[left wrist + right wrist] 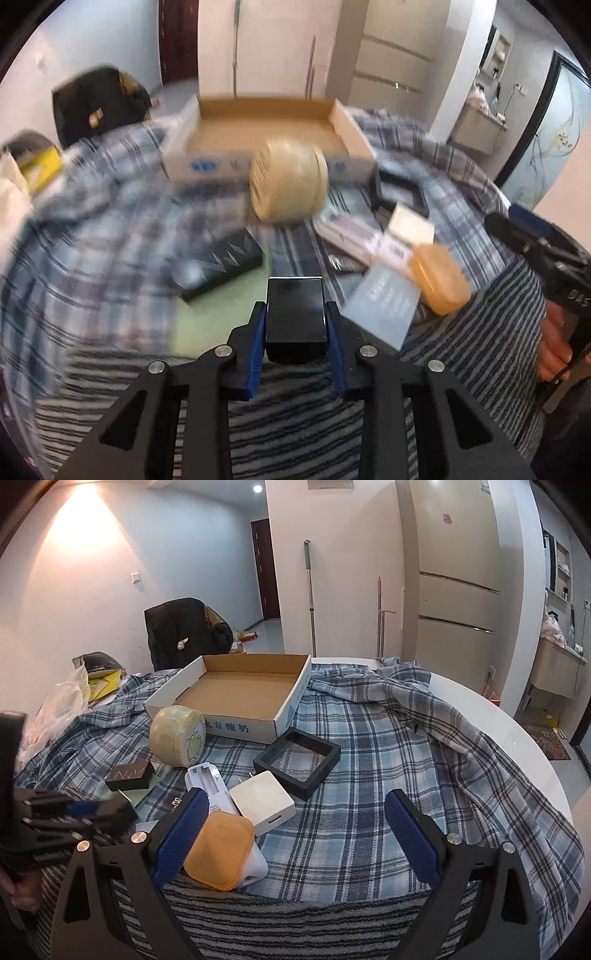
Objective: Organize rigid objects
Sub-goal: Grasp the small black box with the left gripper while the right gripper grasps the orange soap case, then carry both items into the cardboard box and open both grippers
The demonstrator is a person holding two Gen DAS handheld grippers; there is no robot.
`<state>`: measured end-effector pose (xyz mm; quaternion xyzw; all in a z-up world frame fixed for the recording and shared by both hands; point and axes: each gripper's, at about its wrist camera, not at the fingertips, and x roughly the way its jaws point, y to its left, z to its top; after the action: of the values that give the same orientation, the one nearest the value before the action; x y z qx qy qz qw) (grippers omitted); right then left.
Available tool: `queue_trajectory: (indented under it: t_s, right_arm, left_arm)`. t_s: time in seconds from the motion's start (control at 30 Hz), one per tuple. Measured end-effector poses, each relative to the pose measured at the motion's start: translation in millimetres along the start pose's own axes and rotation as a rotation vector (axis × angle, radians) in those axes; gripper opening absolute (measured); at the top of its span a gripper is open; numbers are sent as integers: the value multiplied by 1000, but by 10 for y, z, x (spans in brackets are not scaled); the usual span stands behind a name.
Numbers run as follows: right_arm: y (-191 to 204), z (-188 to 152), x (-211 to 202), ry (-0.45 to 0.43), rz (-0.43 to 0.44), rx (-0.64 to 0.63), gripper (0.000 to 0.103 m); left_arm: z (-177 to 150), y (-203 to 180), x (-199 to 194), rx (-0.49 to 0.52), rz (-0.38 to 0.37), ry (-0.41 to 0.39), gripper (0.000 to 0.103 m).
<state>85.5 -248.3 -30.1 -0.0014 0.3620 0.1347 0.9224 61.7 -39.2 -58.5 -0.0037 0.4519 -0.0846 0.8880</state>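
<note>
One glossy black rectangular box point(296, 320) between blue-padded fingers point(256, 341)

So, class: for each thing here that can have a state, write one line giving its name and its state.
Left gripper: shut on black box.
Right gripper: open, nothing between its fingers.
Cardboard tray: open-topped, empty.
Round tin: tipped on its side.
Black frame: lying flat.
Orange lid: resting on a white case.
</note>
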Motion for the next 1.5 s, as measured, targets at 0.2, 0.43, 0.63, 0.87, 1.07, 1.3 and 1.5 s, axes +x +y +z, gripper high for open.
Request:
queue_trajectory:
  t_s: [0.2, 0.43, 0.63, 0.87, 1.07, 1.3, 1.5]
  right_arm:
    - [62, 8, -21, 1, -9, -15, 96]
    - [140, 22, -68, 8, -15, -52, 96]
    - [111, 28, -18, 54, 14, -19, 96]
    - [173, 19, 34, 118, 5, 0, 94]
    - [297, -42, 47, 168, -20, 44, 92]
    - [574, -100, 247, 205, -36, 11, 75]
    - [537, -122, 424, 266, -40, 56, 59]
  left_arm:
    - [-1, 206, -125, 11, 115, -43, 32]
    - [-156, 207, 73, 15, 76, 22, 32]
    - [-122, 258, 199, -21, 59, 68, 32]
    - [-60, 296, 234, -50, 54, 47, 32]
    - [-80, 254, -80, -3, 32, -103, 32]
    - [-161, 279, -518, -10, 65, -326, 32]
    - [-129, 372, -588, -44, 45, -347, 32]
